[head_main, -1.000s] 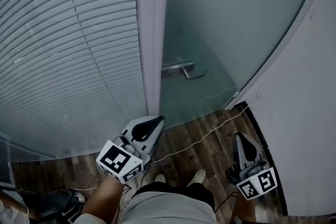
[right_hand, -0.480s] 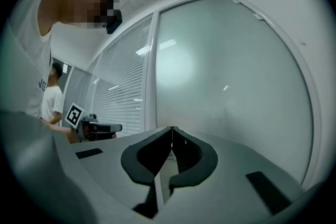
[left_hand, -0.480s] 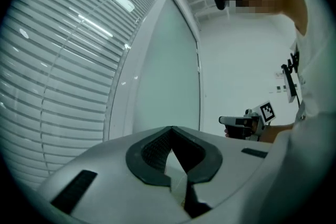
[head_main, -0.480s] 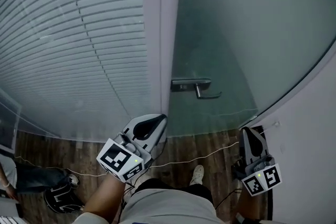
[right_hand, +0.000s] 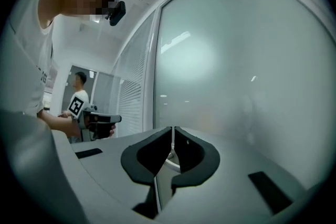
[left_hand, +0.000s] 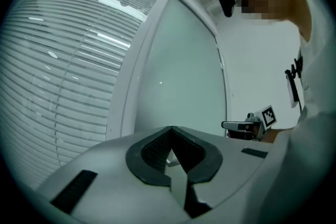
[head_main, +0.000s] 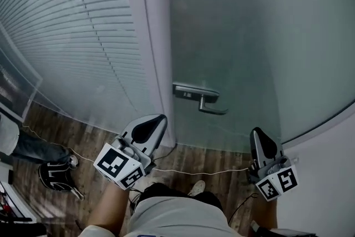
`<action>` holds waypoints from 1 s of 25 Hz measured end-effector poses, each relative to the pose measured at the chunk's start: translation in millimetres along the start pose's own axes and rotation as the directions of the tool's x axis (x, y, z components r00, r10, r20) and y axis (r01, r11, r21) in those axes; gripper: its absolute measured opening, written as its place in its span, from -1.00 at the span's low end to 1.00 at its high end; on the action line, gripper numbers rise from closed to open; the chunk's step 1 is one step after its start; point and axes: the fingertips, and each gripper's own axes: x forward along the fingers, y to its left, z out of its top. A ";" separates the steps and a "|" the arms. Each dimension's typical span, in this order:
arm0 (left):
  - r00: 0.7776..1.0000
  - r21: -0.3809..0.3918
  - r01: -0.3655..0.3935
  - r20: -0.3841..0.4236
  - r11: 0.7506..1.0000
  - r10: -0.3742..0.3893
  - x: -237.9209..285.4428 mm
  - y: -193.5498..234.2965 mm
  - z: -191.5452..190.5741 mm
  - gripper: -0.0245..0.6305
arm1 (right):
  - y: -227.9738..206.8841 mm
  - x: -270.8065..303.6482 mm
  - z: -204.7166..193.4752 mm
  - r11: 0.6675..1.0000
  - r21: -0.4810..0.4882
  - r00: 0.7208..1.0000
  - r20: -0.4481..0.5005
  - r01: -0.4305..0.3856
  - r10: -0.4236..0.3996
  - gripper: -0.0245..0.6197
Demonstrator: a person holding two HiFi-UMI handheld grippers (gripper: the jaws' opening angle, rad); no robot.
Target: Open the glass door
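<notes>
Facing glass door (head_main: 238,36), left gripper (head_main: 160,118) and right gripper (head_main: 257,131), both jaws together.

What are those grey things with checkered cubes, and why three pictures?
A person holds a grey two-jaw tool in each hand: the left tool and the right tool. The cubes belong to them. One picture comes from a camera on the person's head, looking down; the other two from cameras riding on each tool. Both tools are shut and empty. Ahead stands a frosted glass door with a silver lever handle, beside white slatted blinds, over a brown wooden floor.
</notes>
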 end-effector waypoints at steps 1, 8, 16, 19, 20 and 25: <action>1.000 -0.001 -0.026 -0.001 1.000 0.026 -0.3 -1.6 0.9 -0.93 | -4.0 2.2 -0.7 1.000 0.002 1.000 -0.010 -0.025 0.025 -0.91; 0.995 -0.010 -0.097 -0.011 0.995 0.097 1.6 -5.4 -14.6 -0.93 | -16.0 26.1 -32.0 0.992 -0.011 0.989 -0.083 -0.122 0.120 -0.87; 0.998 -0.006 -0.065 -0.017 0.998 0.065 10.4 6.9 -18.3 -0.93 | -14.1 67.1 -74.1 0.969 -0.140 0.943 -0.295 -0.205 0.157 -0.55; 0.998 -0.012 -0.054 -0.026 0.998 0.054 14.0 9.4 -21.5 -0.93 | -18.3 79.3 -101.5 0.946 -0.205 0.901 -0.407 -0.249 0.149 -0.47; 0.998 -0.014 -0.054 -0.031 0.998 0.053 14.9 10.3 -22.6 -0.93 | -19.3 82.4 -111.0 0.937 -0.224 0.883 -0.446 -0.268 0.145 -0.47; 0.997 -0.023 -0.056 -0.049 0.998 0.055 19.6 15.2 -29.7 -0.93 | -30.8 98.2 -143.8 0.896 -0.298 0.814 -0.571 -0.330 0.110 -0.44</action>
